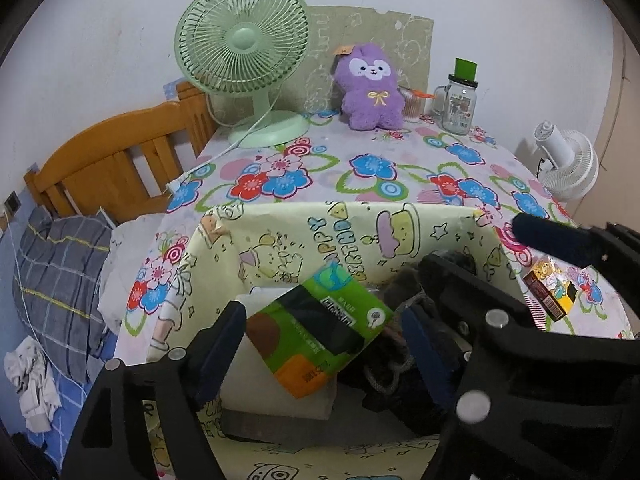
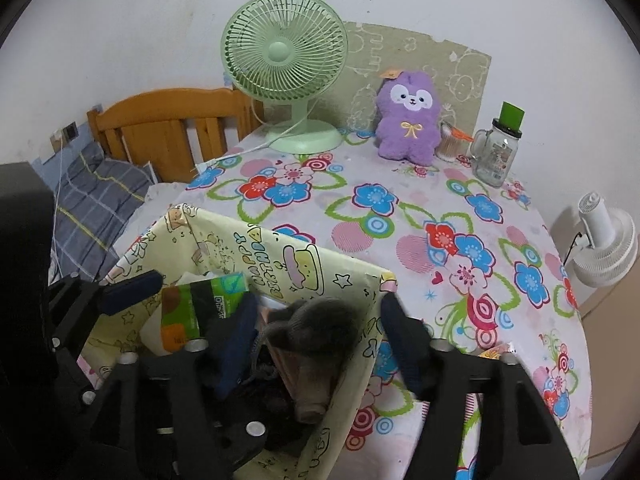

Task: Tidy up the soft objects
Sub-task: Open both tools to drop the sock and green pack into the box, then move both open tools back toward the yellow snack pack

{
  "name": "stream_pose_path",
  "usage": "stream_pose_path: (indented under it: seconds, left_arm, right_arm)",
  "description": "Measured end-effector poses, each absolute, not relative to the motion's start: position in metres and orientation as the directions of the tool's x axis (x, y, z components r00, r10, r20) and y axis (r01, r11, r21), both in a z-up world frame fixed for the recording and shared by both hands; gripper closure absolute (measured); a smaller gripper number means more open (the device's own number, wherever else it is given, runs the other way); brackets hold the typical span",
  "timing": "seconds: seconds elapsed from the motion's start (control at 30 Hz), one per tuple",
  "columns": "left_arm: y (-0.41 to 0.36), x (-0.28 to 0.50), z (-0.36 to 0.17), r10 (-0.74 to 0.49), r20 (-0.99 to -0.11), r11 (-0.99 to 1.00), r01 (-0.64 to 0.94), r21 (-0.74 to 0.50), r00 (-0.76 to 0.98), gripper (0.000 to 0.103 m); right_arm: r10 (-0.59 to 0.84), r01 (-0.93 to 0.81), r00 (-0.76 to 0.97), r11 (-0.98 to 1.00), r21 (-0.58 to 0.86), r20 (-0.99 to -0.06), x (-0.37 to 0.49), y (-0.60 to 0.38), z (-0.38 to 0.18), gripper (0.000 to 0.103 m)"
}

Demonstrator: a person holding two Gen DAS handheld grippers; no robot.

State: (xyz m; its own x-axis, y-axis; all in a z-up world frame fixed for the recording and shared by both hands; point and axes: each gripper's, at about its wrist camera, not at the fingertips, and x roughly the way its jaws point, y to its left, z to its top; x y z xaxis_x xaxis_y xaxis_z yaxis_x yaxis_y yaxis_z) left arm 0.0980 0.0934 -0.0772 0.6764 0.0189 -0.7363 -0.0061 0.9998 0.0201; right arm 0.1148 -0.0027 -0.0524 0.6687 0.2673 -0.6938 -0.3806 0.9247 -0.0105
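My left claw [image 1: 320, 344] and right claw [image 2: 316, 344] gape wide, holding nothing, over the box [image 1: 280, 232]; the light, squashy tissue pack [image 1: 316, 320] wants pinching across its middle.

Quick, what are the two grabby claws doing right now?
Left gripper: open, above the green packet, not gripping it.
Right gripper: open, holding nothing.

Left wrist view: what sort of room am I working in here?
Most likely a bedroom: a wooden headboard with a plaid pillow beside the floral-clothed table, and a purple plush toy against the wall.
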Motion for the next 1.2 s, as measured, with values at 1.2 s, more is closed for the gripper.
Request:
stream_pose_path:
  seconds: [1.2]
  left_arm:
    - [0.04, 0.065, -0.047, -0.012, -0.694, 1.0, 0.026, 0.009, 0.72, 0.007]
  right_arm:
    - [0.21, -0.278, 0.758, 0.961, -0.014, -0.618, 0.078, -0.076, -0.027, 0.009]
